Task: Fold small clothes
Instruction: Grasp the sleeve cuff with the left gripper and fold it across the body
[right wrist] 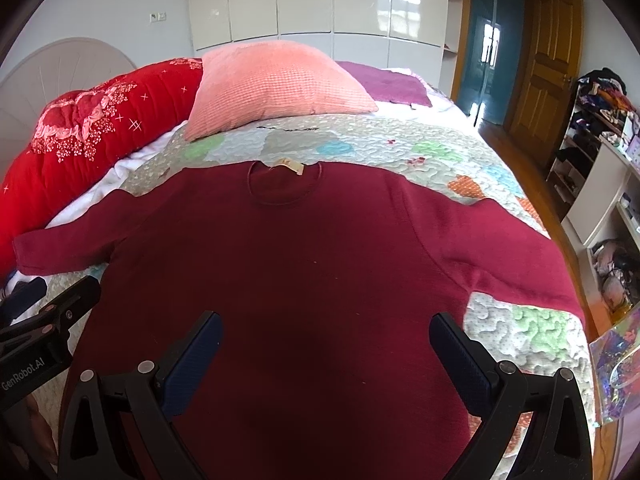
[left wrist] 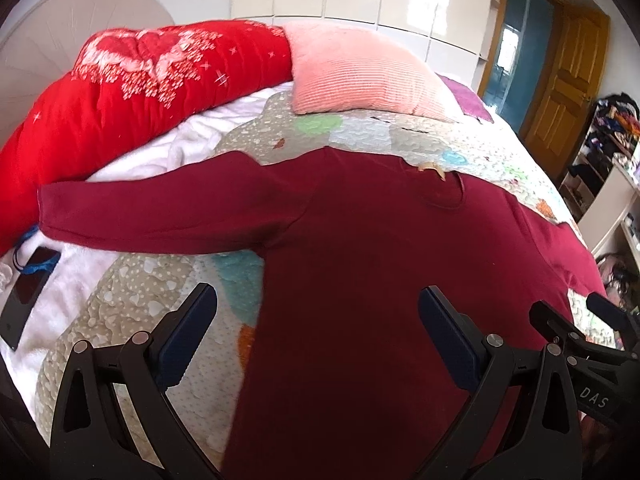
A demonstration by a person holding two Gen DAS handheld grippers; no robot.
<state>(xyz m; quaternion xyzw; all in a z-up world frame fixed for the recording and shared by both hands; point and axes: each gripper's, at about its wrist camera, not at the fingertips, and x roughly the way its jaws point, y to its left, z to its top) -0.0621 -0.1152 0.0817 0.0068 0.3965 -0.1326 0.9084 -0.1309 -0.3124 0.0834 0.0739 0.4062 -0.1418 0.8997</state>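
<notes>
Folding not yet begun: sweater (right wrist: 312, 280) lies flat on quilt (right wrist: 528, 332), sleeves out; left gripper (left wrist: 316, 332) and right gripper (right wrist: 326, 352) both gape, empty.

Left wrist view: we look low over the left tool (left wrist: 316, 340), near the sweater (left wrist: 360, 260), toward the pillow (left wrist: 360, 76). Right wrist view: same facing, slightly rightward. Both share sweater, bed (right wrist: 360, 140), pillow and door (right wrist: 548, 64).
</notes>
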